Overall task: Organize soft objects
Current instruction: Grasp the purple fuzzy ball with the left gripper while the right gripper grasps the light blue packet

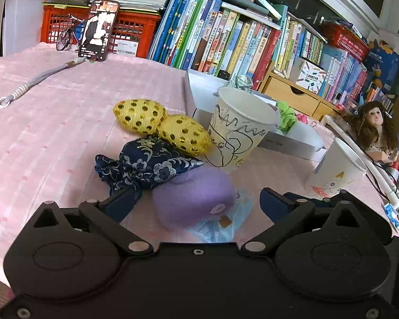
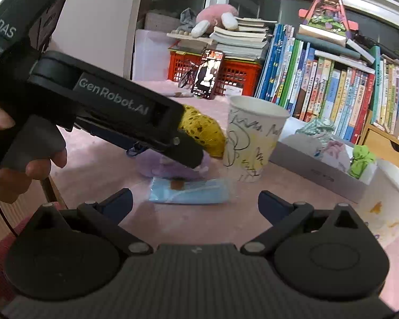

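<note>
On the pink tablecloth (image 1: 53,111) the soft stuff is all bunched together in one pile, which I'd guess is on purpose so either claw can reach it. Going left to right in the left wrist view: a navy embroidered pouch (image 1: 149,163), two gold mesh pouches (image 1: 162,126) leaning on it, then a purple plush (image 1: 194,195) sitting partly on a blue face mask packet (image 1: 220,226), right beside the doodled paper cup (image 1: 239,130). Behind the cup there's a white box (image 2: 321,170) with a green scrunchie (image 2: 361,160) and some other fabric bits already in it, so that looks like the drop-off spot.

Left gripper (image 1: 196,202) is spread wide with the purple plush between its fingers, not squeezing it as far as I can see. Looks lined up for a grab.

Right gripper (image 2: 195,203) is also released and empty, hanging over the mask packet, probably waiting its turn or going for that one.
</note>
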A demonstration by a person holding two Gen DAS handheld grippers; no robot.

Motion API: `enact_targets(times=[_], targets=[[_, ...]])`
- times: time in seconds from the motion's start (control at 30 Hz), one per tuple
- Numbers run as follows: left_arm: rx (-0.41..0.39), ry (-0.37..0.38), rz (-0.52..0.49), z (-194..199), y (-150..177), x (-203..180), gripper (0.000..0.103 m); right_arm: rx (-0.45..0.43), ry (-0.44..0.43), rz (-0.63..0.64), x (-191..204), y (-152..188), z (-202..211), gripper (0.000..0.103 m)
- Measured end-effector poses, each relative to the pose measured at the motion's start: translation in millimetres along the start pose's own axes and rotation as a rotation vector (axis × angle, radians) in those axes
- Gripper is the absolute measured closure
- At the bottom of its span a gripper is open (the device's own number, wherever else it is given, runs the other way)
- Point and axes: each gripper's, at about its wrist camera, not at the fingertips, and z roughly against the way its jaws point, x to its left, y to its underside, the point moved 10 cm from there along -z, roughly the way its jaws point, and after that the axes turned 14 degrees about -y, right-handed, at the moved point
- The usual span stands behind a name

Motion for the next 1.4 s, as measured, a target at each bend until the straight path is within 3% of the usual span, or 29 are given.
enact_targets(times=[0.5,0.67,0.87,1.4], targets=[[0.082,0.029,0.063,-18,5,-4,0.005,0.078,-0.013,-0.085,-10,1,-26,0.000],[0.098,0.033,0.080,-18,3,-2,0.025,0.089,-0.027,-0.119,-14,2,-28,0.000],[0.102,0.024,0.083,-17,3,2,0.037,0.096,-0.033,-0.139,-16,2,-29,0.000],[0.121,0.051,0.094,-10,4,0,0.038,0.097,-0.060,-0.157,-17,-2,-31,0.004]])
